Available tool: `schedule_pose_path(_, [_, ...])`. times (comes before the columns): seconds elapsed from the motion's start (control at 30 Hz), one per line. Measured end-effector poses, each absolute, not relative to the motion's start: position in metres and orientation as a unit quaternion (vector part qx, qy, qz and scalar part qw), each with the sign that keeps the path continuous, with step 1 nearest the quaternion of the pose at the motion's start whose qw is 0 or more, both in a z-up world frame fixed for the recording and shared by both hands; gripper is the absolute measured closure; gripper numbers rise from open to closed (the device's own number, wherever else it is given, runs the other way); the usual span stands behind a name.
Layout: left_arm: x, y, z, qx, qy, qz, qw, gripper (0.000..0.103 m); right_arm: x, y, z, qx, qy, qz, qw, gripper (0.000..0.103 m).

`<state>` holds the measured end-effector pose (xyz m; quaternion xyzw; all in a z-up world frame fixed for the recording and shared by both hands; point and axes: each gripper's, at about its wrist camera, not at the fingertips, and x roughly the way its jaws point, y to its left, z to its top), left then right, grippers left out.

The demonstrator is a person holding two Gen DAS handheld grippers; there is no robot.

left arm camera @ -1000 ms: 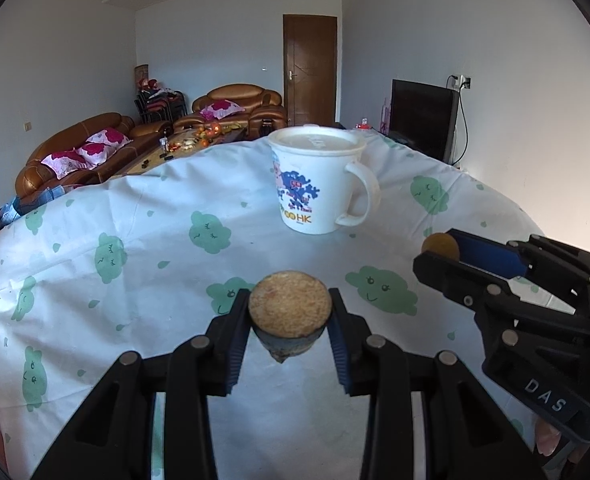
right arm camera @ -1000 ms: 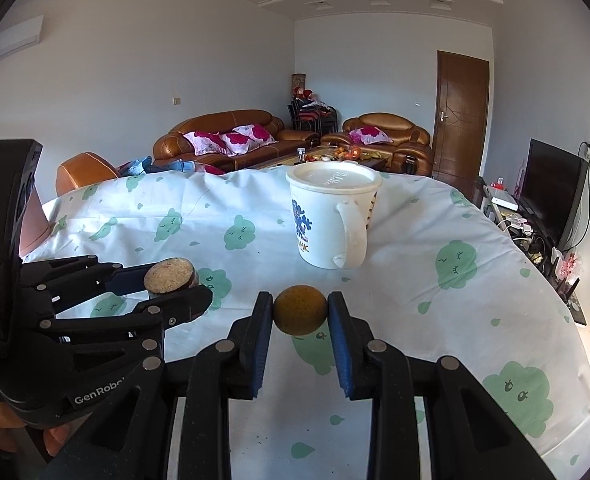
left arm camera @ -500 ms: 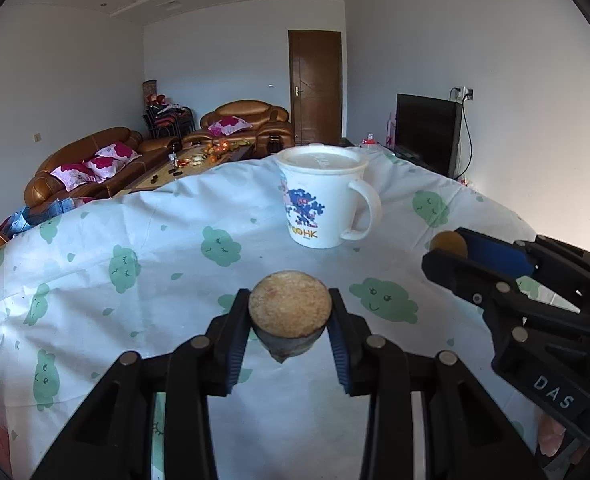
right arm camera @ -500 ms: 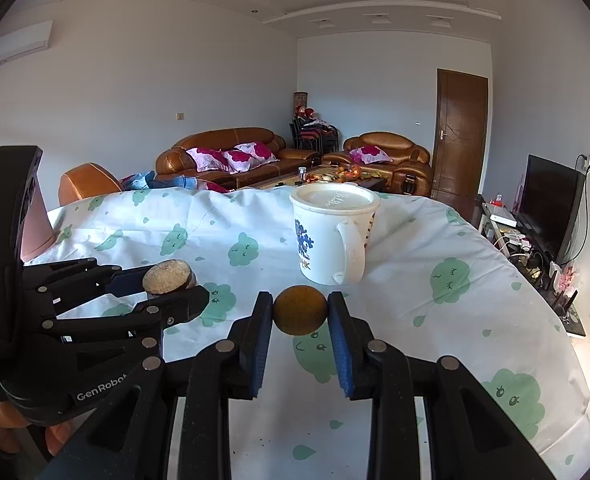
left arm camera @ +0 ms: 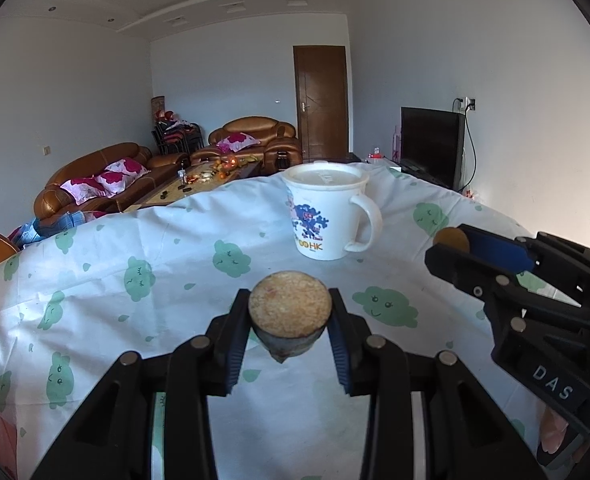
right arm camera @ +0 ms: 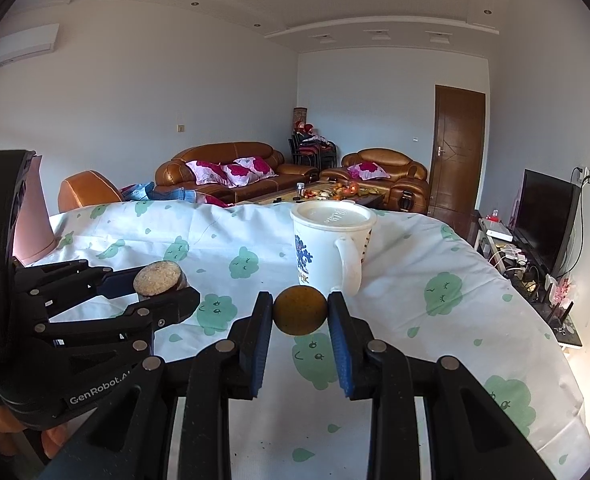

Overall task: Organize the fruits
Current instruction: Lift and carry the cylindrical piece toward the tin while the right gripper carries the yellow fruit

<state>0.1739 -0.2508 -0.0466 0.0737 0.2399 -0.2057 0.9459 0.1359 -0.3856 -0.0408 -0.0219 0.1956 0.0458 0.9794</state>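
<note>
left gripper [left arm camera: 290, 322] clamped on halved brown fruit [left arm camera: 289, 309] above the tablecloth [left arm camera: 95, 280], speckled tan cut face up, pointed end down, axis approx vertical. right gripper [right arm camera: 300, 312] closed on round olive-brown fruit [right arm camera: 300, 309], no clear long axis, held just before white mug [right arm camera: 327, 248].

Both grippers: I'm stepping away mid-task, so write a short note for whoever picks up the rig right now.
Left gripper: shut on the cut fruit piece, flat pale face up, held above the tablecloth.
Right gripper: shut on the round brown fruit, also held clear of the cloth.
White mug: upright on the table ahead of both grippers, handle toward the right gripper's side, lid on.
Done: both fruits picked up.
Left: set both down where they belong; no fruit is placed yet, and the mug is still covered.
</note>
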Motion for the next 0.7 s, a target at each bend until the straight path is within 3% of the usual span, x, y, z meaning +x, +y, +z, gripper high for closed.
schedule_pose_path(0.7, [0.159,-0.244,-0.041,0.071,0.206,-0.192,0.957,0.065,0.118,-0.384,-0.035,-0.03,0.151,0.035,0.987,0.073])
